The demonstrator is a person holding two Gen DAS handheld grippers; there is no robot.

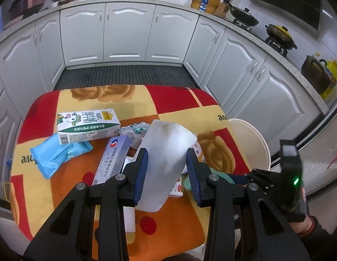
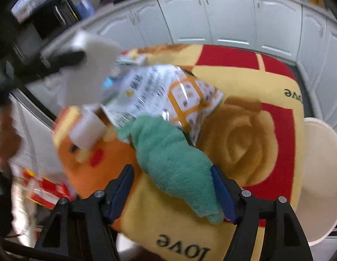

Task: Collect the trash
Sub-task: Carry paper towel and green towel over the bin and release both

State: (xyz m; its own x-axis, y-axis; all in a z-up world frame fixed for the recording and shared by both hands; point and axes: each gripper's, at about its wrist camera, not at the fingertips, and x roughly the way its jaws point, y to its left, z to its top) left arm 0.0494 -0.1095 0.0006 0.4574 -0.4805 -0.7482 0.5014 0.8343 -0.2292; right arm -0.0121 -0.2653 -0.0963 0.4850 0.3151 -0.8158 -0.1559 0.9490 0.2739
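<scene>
White foam block point(image 1: 166, 165), teal cloth point(image 2: 177, 163), sky-blue wrapper point(image 1: 57, 154), green-and-white carton point(image 1: 88, 122), red-orange-yellow rose-patterned blanket point(image 1: 185, 102)

My left gripper point(image 1: 167, 163) is clamped on a white foam block point(image 1: 166, 158), lifted; my right gripper point(image 2: 172, 181) is spread wide, fingers straddling a green cloth point(image 2: 175, 163).

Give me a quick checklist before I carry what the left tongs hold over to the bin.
1. Left tongs gripping the white foam piece: ok, both pads press its sides.
2. Foam piece lifted off the other litter: ok, it hangs above the blue-and-white medicine box.
3. Cream bin reachable and open: ok, it stands beside the table's right edge, no lid on it.
4. Right tongs out of the path: cannot tell, they straddle the green cloth near the bin.
5. Right tongs' grip on the cloth: cannot tell, only one pad touches.
</scene>
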